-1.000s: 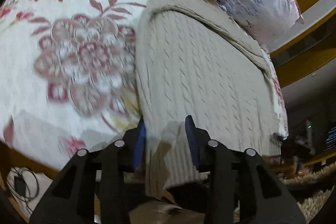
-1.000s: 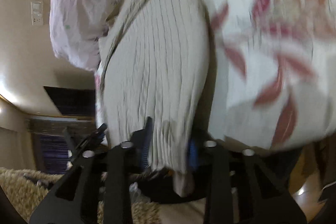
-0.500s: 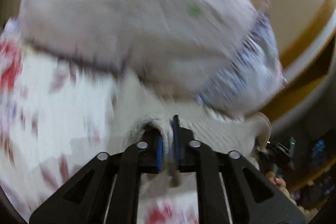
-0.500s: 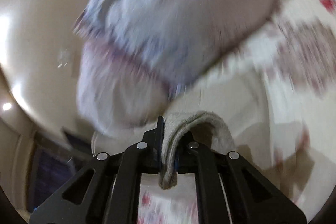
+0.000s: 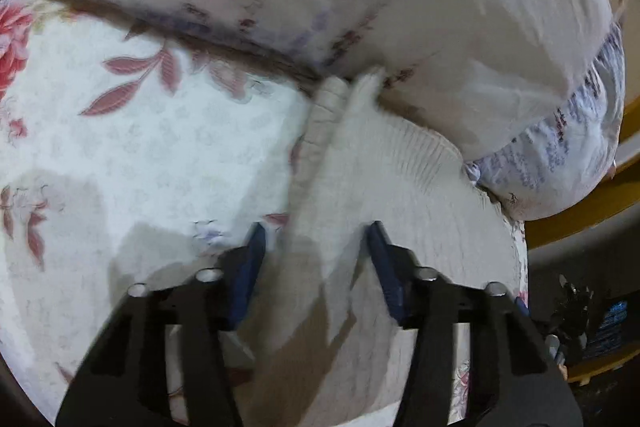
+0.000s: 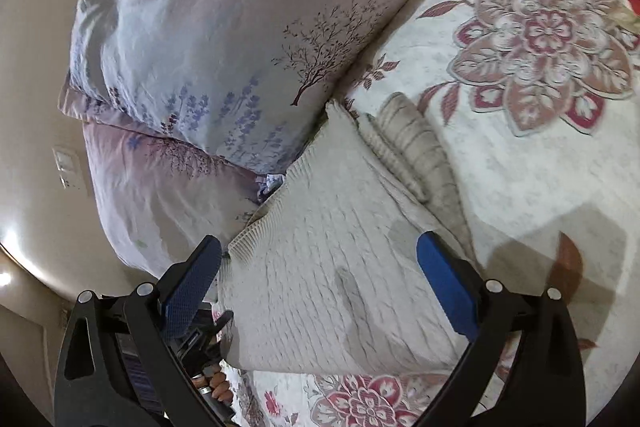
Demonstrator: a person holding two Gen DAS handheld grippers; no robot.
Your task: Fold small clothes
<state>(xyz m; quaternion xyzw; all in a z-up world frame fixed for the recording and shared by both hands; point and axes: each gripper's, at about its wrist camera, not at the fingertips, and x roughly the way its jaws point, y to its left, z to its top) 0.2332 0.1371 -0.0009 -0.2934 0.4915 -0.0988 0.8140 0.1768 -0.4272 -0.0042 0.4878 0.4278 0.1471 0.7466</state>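
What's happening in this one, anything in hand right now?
A person with two handheld grippers is folding a cream knit sweater on a floral bedspread. Both the left gripper and the right gripper are open over it, holding nothing. The sweater lies doubled over, its ribbed hem up against the pillows.

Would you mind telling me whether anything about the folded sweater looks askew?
Slightly: the cream sweater lies folded, but a sleeve bunches out along its edge nearest the open quilt, and its top corner touches the pillow.

Two lavender-print pillows (image 6: 224, 27) rest on a floral bedspread (image 6: 540, 155).
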